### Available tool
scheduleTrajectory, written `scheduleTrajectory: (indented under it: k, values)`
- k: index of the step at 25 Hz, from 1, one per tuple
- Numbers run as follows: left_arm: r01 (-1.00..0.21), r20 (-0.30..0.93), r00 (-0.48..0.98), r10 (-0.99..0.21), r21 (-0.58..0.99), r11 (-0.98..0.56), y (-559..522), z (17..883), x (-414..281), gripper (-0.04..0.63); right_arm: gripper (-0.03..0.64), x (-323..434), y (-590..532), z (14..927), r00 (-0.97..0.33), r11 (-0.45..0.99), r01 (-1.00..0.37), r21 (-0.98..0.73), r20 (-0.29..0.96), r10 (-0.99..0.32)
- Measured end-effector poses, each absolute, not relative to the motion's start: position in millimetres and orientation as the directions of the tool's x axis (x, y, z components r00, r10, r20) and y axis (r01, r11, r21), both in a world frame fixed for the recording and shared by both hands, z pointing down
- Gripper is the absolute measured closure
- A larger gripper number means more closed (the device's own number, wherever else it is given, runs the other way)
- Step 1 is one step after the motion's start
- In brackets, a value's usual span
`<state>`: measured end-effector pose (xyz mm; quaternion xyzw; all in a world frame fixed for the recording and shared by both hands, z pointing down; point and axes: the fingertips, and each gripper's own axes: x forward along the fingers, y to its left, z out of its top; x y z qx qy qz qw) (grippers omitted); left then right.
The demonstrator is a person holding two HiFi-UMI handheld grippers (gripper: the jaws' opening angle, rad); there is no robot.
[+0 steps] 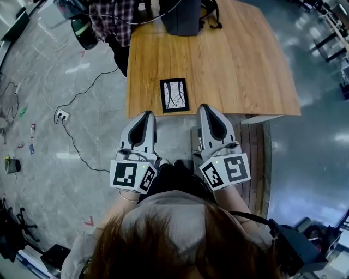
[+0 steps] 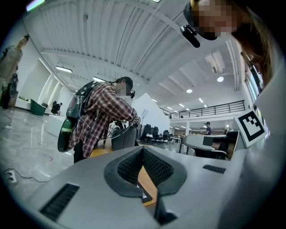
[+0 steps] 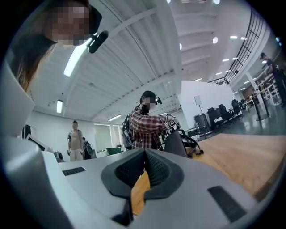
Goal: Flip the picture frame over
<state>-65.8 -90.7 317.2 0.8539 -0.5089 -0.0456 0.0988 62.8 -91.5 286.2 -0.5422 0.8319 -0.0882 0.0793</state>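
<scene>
Head cam: above the person's head, looks steeply down; table (image 1: pixel 229 60) upper centre, left gripper (image 1: pixel 144 115) & right gripper (image 1: pixel 207 109) lower centre, close. Each gripper cam: sits right behind own jaws, low in frame, faces level across the table. All 3 share the table & the person in plaid shirt (image 1: pixel 112 13) at far end.

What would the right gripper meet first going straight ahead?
Nothing close: the right gripper points level over the wooden table, right of the picture frame. Probably the dark bag at the far edge; depth unclear.
</scene>
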Motion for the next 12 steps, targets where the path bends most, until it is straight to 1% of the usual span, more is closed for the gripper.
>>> scheduleTrajectory:
  k: [5,12]
  values:
    - [-0.856,0.010,0.486,-0.874,0.207,-0.474,-84.0,309.8,-60.0,0.589,0.601,62.0,-88.2,299.4,-0.396,0.378,-0.900,-0.219,0.046,-0.917]
    - [-0.848,-0.003,0.501,-0.865,0.198,-0.492,-79.3,305.1,-53.7,0.589,0.601,50.8,-79.1,302.2,-0.412,0.398,-0.899,-0.183,0.044,-0.910]
